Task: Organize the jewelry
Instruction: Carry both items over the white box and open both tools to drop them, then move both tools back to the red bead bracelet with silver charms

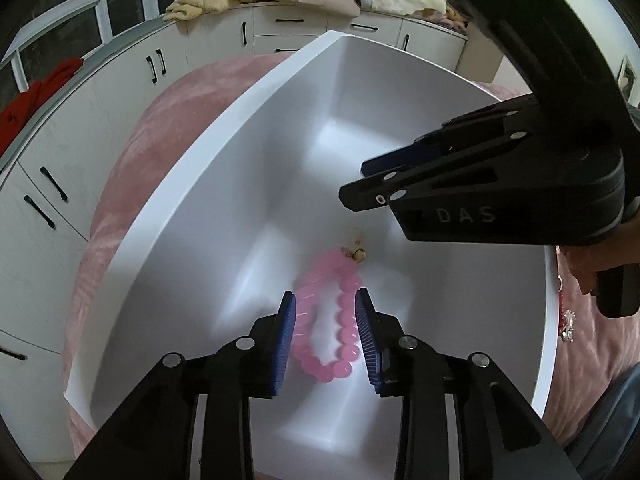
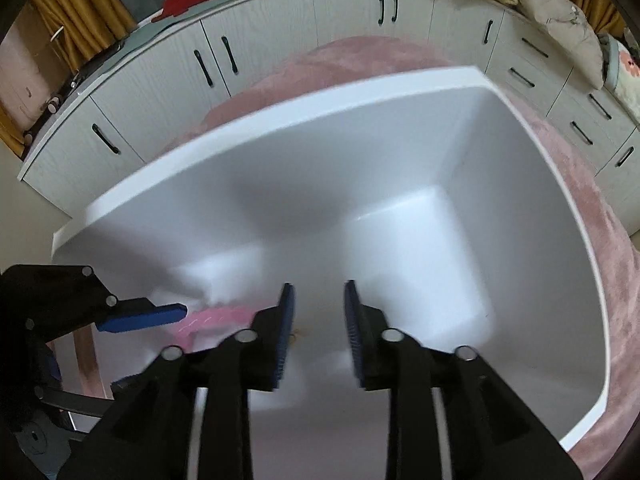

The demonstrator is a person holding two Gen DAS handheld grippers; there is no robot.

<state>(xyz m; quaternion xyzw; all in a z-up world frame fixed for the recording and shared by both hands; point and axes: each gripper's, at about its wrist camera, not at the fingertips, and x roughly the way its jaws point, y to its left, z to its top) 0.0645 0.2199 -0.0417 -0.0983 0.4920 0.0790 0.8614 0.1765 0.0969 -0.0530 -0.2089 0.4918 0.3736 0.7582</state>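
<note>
Lying in white box (image 1: 168, 240): pink bead bracelet (image 1: 332, 320) w/ gold charm (image 1: 356, 250).

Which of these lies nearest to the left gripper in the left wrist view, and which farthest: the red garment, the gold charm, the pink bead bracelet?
From the left gripper:
1. Pink bead bracelet, between its fingers on the floor of the white box.
2. Gold charm, just beyond, at the bracelet's far end.
3. Red garment, far left on the cabinet top.
</note>
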